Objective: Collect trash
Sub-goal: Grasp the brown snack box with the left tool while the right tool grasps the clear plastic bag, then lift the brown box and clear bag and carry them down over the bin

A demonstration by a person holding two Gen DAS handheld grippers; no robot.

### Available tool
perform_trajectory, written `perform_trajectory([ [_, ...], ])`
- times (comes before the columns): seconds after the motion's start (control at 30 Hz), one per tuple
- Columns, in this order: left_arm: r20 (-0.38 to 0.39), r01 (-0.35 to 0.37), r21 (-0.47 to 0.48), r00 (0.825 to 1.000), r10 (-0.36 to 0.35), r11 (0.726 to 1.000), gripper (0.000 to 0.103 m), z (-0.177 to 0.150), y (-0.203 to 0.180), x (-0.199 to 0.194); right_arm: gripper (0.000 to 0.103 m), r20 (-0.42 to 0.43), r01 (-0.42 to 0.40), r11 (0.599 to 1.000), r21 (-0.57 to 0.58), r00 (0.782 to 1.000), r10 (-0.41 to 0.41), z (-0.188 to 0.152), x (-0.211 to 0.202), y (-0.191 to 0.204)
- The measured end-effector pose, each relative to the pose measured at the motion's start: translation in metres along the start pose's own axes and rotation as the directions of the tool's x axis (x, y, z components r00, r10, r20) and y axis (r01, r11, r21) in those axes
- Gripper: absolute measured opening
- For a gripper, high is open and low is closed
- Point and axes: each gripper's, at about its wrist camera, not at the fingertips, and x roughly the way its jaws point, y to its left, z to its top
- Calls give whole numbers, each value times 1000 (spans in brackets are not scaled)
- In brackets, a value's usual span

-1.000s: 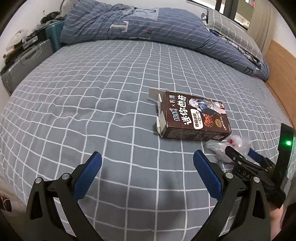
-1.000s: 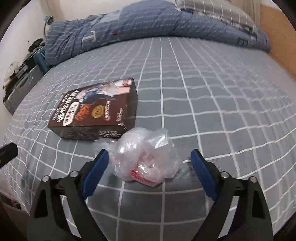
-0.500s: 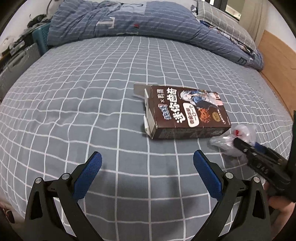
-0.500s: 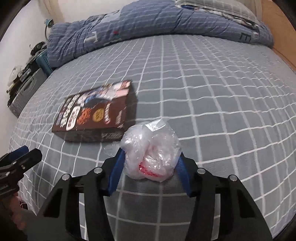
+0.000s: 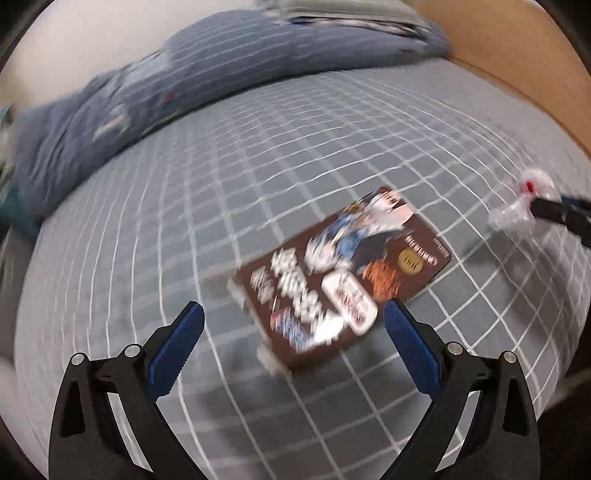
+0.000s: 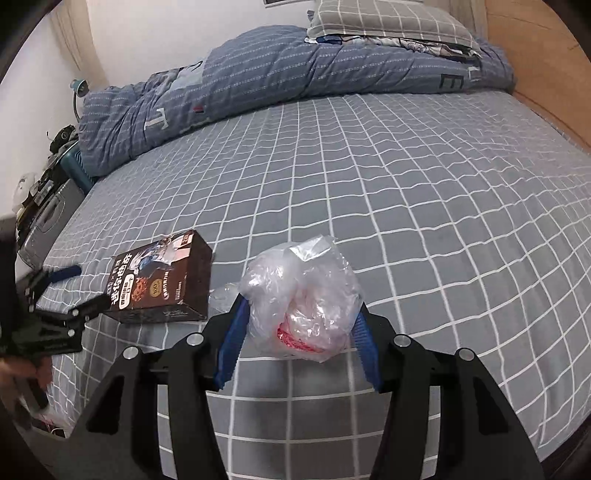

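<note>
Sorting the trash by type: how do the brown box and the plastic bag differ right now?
The brown box is stiff, printed and lies flat on the bed; the plastic bag is clear, crumpled and soft. The box is untouched; the bag is clamped in the right gripper. Both look like empty packaging.

Bed point(image 6: 424, 206) fills most of both views; grey sheet with white grid lines, lightly rippled. Brown snack box point(image 6: 162, 278) lies flat on sheet, lower left of right wrist view; same box point(image 5: 343, 273) centre-right, blurred, in left wrist view. Bunched blue striped duvet point(image 6: 280, 85) lies along far edge, upper part of frame. Grey checked pillow point(image 6: 391, 18) at top, resting partly on duvet. Wooden bed frame point(image 6: 535, 62) at upper right.
</note>
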Motion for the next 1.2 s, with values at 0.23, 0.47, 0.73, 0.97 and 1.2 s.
perform_trajectory([
  [0.23,-19,183,253,983,-184,950,96,33,-9,12,52,-13,-11,1000,-15,1000,11,3,3,-4],
  [0.47,-151,265,381,963,-223,886,96,45,-8,39,52,-26,-19,1000,-23,999,19,2,6,-2],
  [0.73,-253,396,374,914,-318,839,96,41,-3,57,52,-45,-36,999,-40,998,35,1,15,6],
  [0.97,-270,404,411,910,-315,817,98,35,-10,69,52,-66,-49,998,-47,997,46,-2,20,8],
  [1.2,-265,414,385,906,-331,825,98,42,-1,77,52,-77,-50,997,-51,996,46,-5,23,8],
])
